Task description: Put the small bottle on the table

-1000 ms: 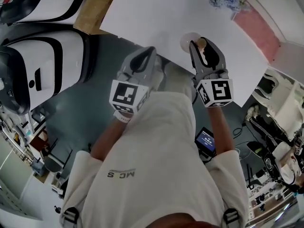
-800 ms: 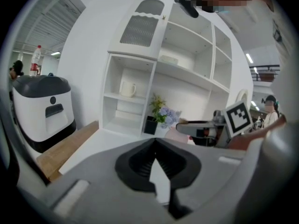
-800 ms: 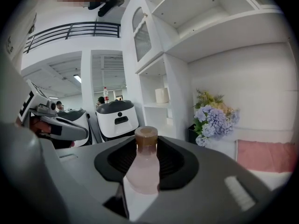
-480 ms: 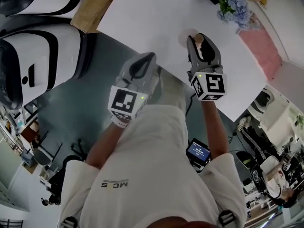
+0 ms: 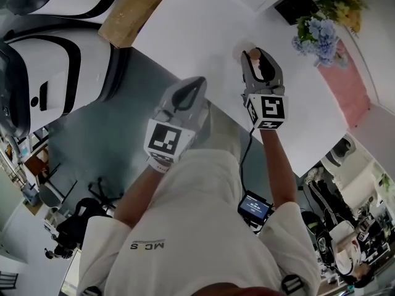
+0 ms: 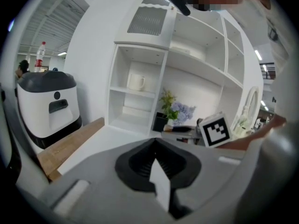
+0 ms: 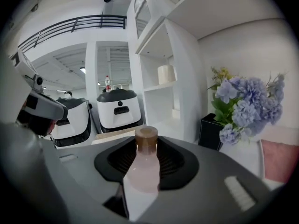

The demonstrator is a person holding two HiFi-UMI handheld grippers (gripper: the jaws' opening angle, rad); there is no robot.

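The small bottle (image 7: 145, 164) is pale pink with a brown cap (image 7: 146, 138). It stands upright between the jaws of my right gripper (image 7: 145, 171), which is shut on its body. In the head view the right gripper (image 5: 258, 59) reaches over the white table (image 5: 197, 23), and the bottle's cap (image 5: 252, 57) shows at its tip. Whether the bottle touches the tabletop I cannot tell. My left gripper (image 5: 192, 86) hangs at the table's near edge, left of the right one. Its jaws are shut with nothing between them (image 6: 158, 171).
A bunch of blue flowers (image 5: 321, 32) in a black pot (image 7: 211, 129) and a pink cloth (image 5: 345, 88) lie on the table's right part. A wooden board (image 5: 139, 8) borders its left. White shelves (image 6: 140, 87) hold a mug (image 6: 136, 82). White machines (image 5: 55, 60) stand left.
The right gripper with the bottle has reached a little farther over the table. The left gripper has stayed by the table's edge. The head view has turned, so the flowers show more.
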